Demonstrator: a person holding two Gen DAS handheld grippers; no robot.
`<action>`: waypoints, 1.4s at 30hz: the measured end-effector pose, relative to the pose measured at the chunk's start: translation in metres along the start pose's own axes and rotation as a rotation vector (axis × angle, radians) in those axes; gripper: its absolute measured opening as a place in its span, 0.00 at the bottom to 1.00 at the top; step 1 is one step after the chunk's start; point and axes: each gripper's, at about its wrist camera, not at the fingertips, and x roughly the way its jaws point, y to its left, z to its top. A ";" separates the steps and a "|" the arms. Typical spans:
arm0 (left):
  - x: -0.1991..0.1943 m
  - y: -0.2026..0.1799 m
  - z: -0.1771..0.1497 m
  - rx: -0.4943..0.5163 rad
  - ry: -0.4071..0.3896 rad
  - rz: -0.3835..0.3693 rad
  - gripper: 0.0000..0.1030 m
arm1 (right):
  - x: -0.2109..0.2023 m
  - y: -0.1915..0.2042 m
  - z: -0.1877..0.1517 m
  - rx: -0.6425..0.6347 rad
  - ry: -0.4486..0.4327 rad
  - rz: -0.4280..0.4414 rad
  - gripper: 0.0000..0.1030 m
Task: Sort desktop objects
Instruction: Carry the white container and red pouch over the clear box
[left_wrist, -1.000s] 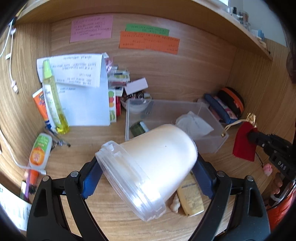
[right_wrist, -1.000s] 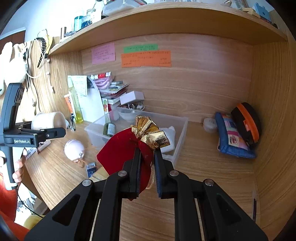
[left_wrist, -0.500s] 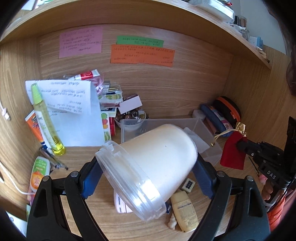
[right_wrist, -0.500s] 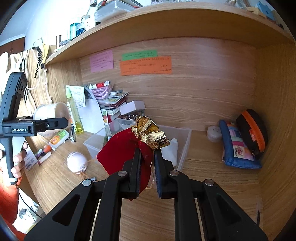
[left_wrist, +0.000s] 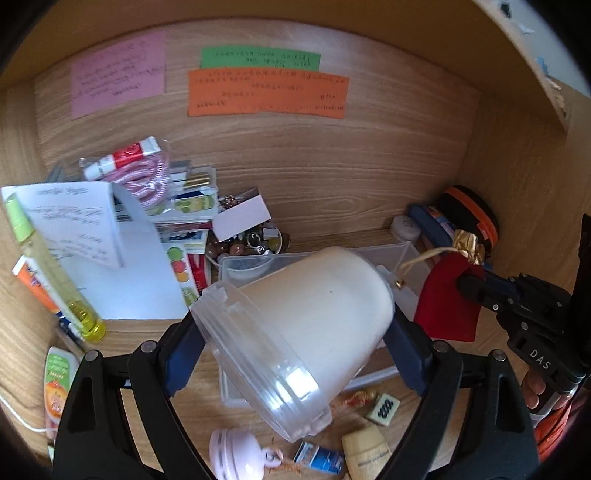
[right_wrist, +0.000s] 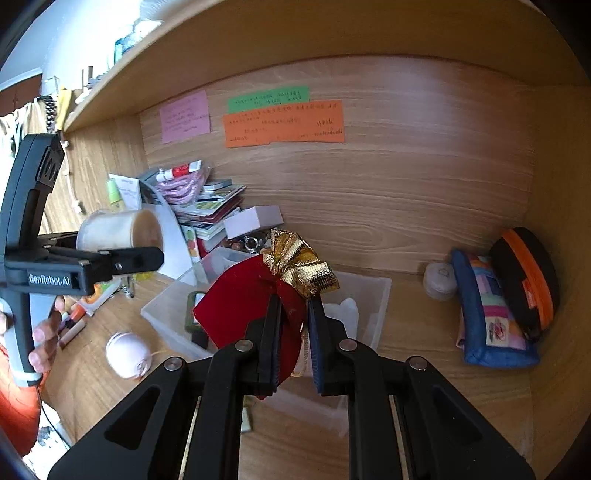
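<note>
My left gripper (left_wrist: 295, 325) is shut on a cream jar with a clear screw lid (left_wrist: 303, 332), held tilted above the desk; it also shows in the right wrist view (right_wrist: 120, 234). My right gripper (right_wrist: 293, 317) is shut on a red velvet pouch with a gold top (right_wrist: 255, 306), held above the clear plastic bin (right_wrist: 369, 295). The pouch (left_wrist: 448, 295) and the bin (left_wrist: 402, 251) show in the left wrist view, the bin mostly hidden behind the jar.
A stack of books and papers (left_wrist: 122, 229) and a yellow spray bottle (left_wrist: 55, 273) stand at the back left. Blue and orange-black pouches (right_wrist: 506, 302) lie at the right wall. A pink ball (right_wrist: 127, 354), a small tile (left_wrist: 384, 406) and tubes lie on the desk's front.
Both grippers have risen and moved toward the back wall, still holding the jar and the pouch. The bin now sits lower in both views.
</note>
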 end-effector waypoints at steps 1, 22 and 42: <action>0.005 0.000 0.002 -0.001 0.006 -0.002 0.86 | 0.004 -0.001 0.003 0.000 0.003 0.001 0.12; 0.097 -0.001 0.009 0.003 0.136 0.001 0.86 | 0.088 -0.016 0.000 0.003 0.160 -0.026 0.13; 0.138 -0.014 -0.003 0.072 0.365 0.016 0.86 | 0.111 -0.003 -0.015 -0.061 0.232 -0.075 0.14</action>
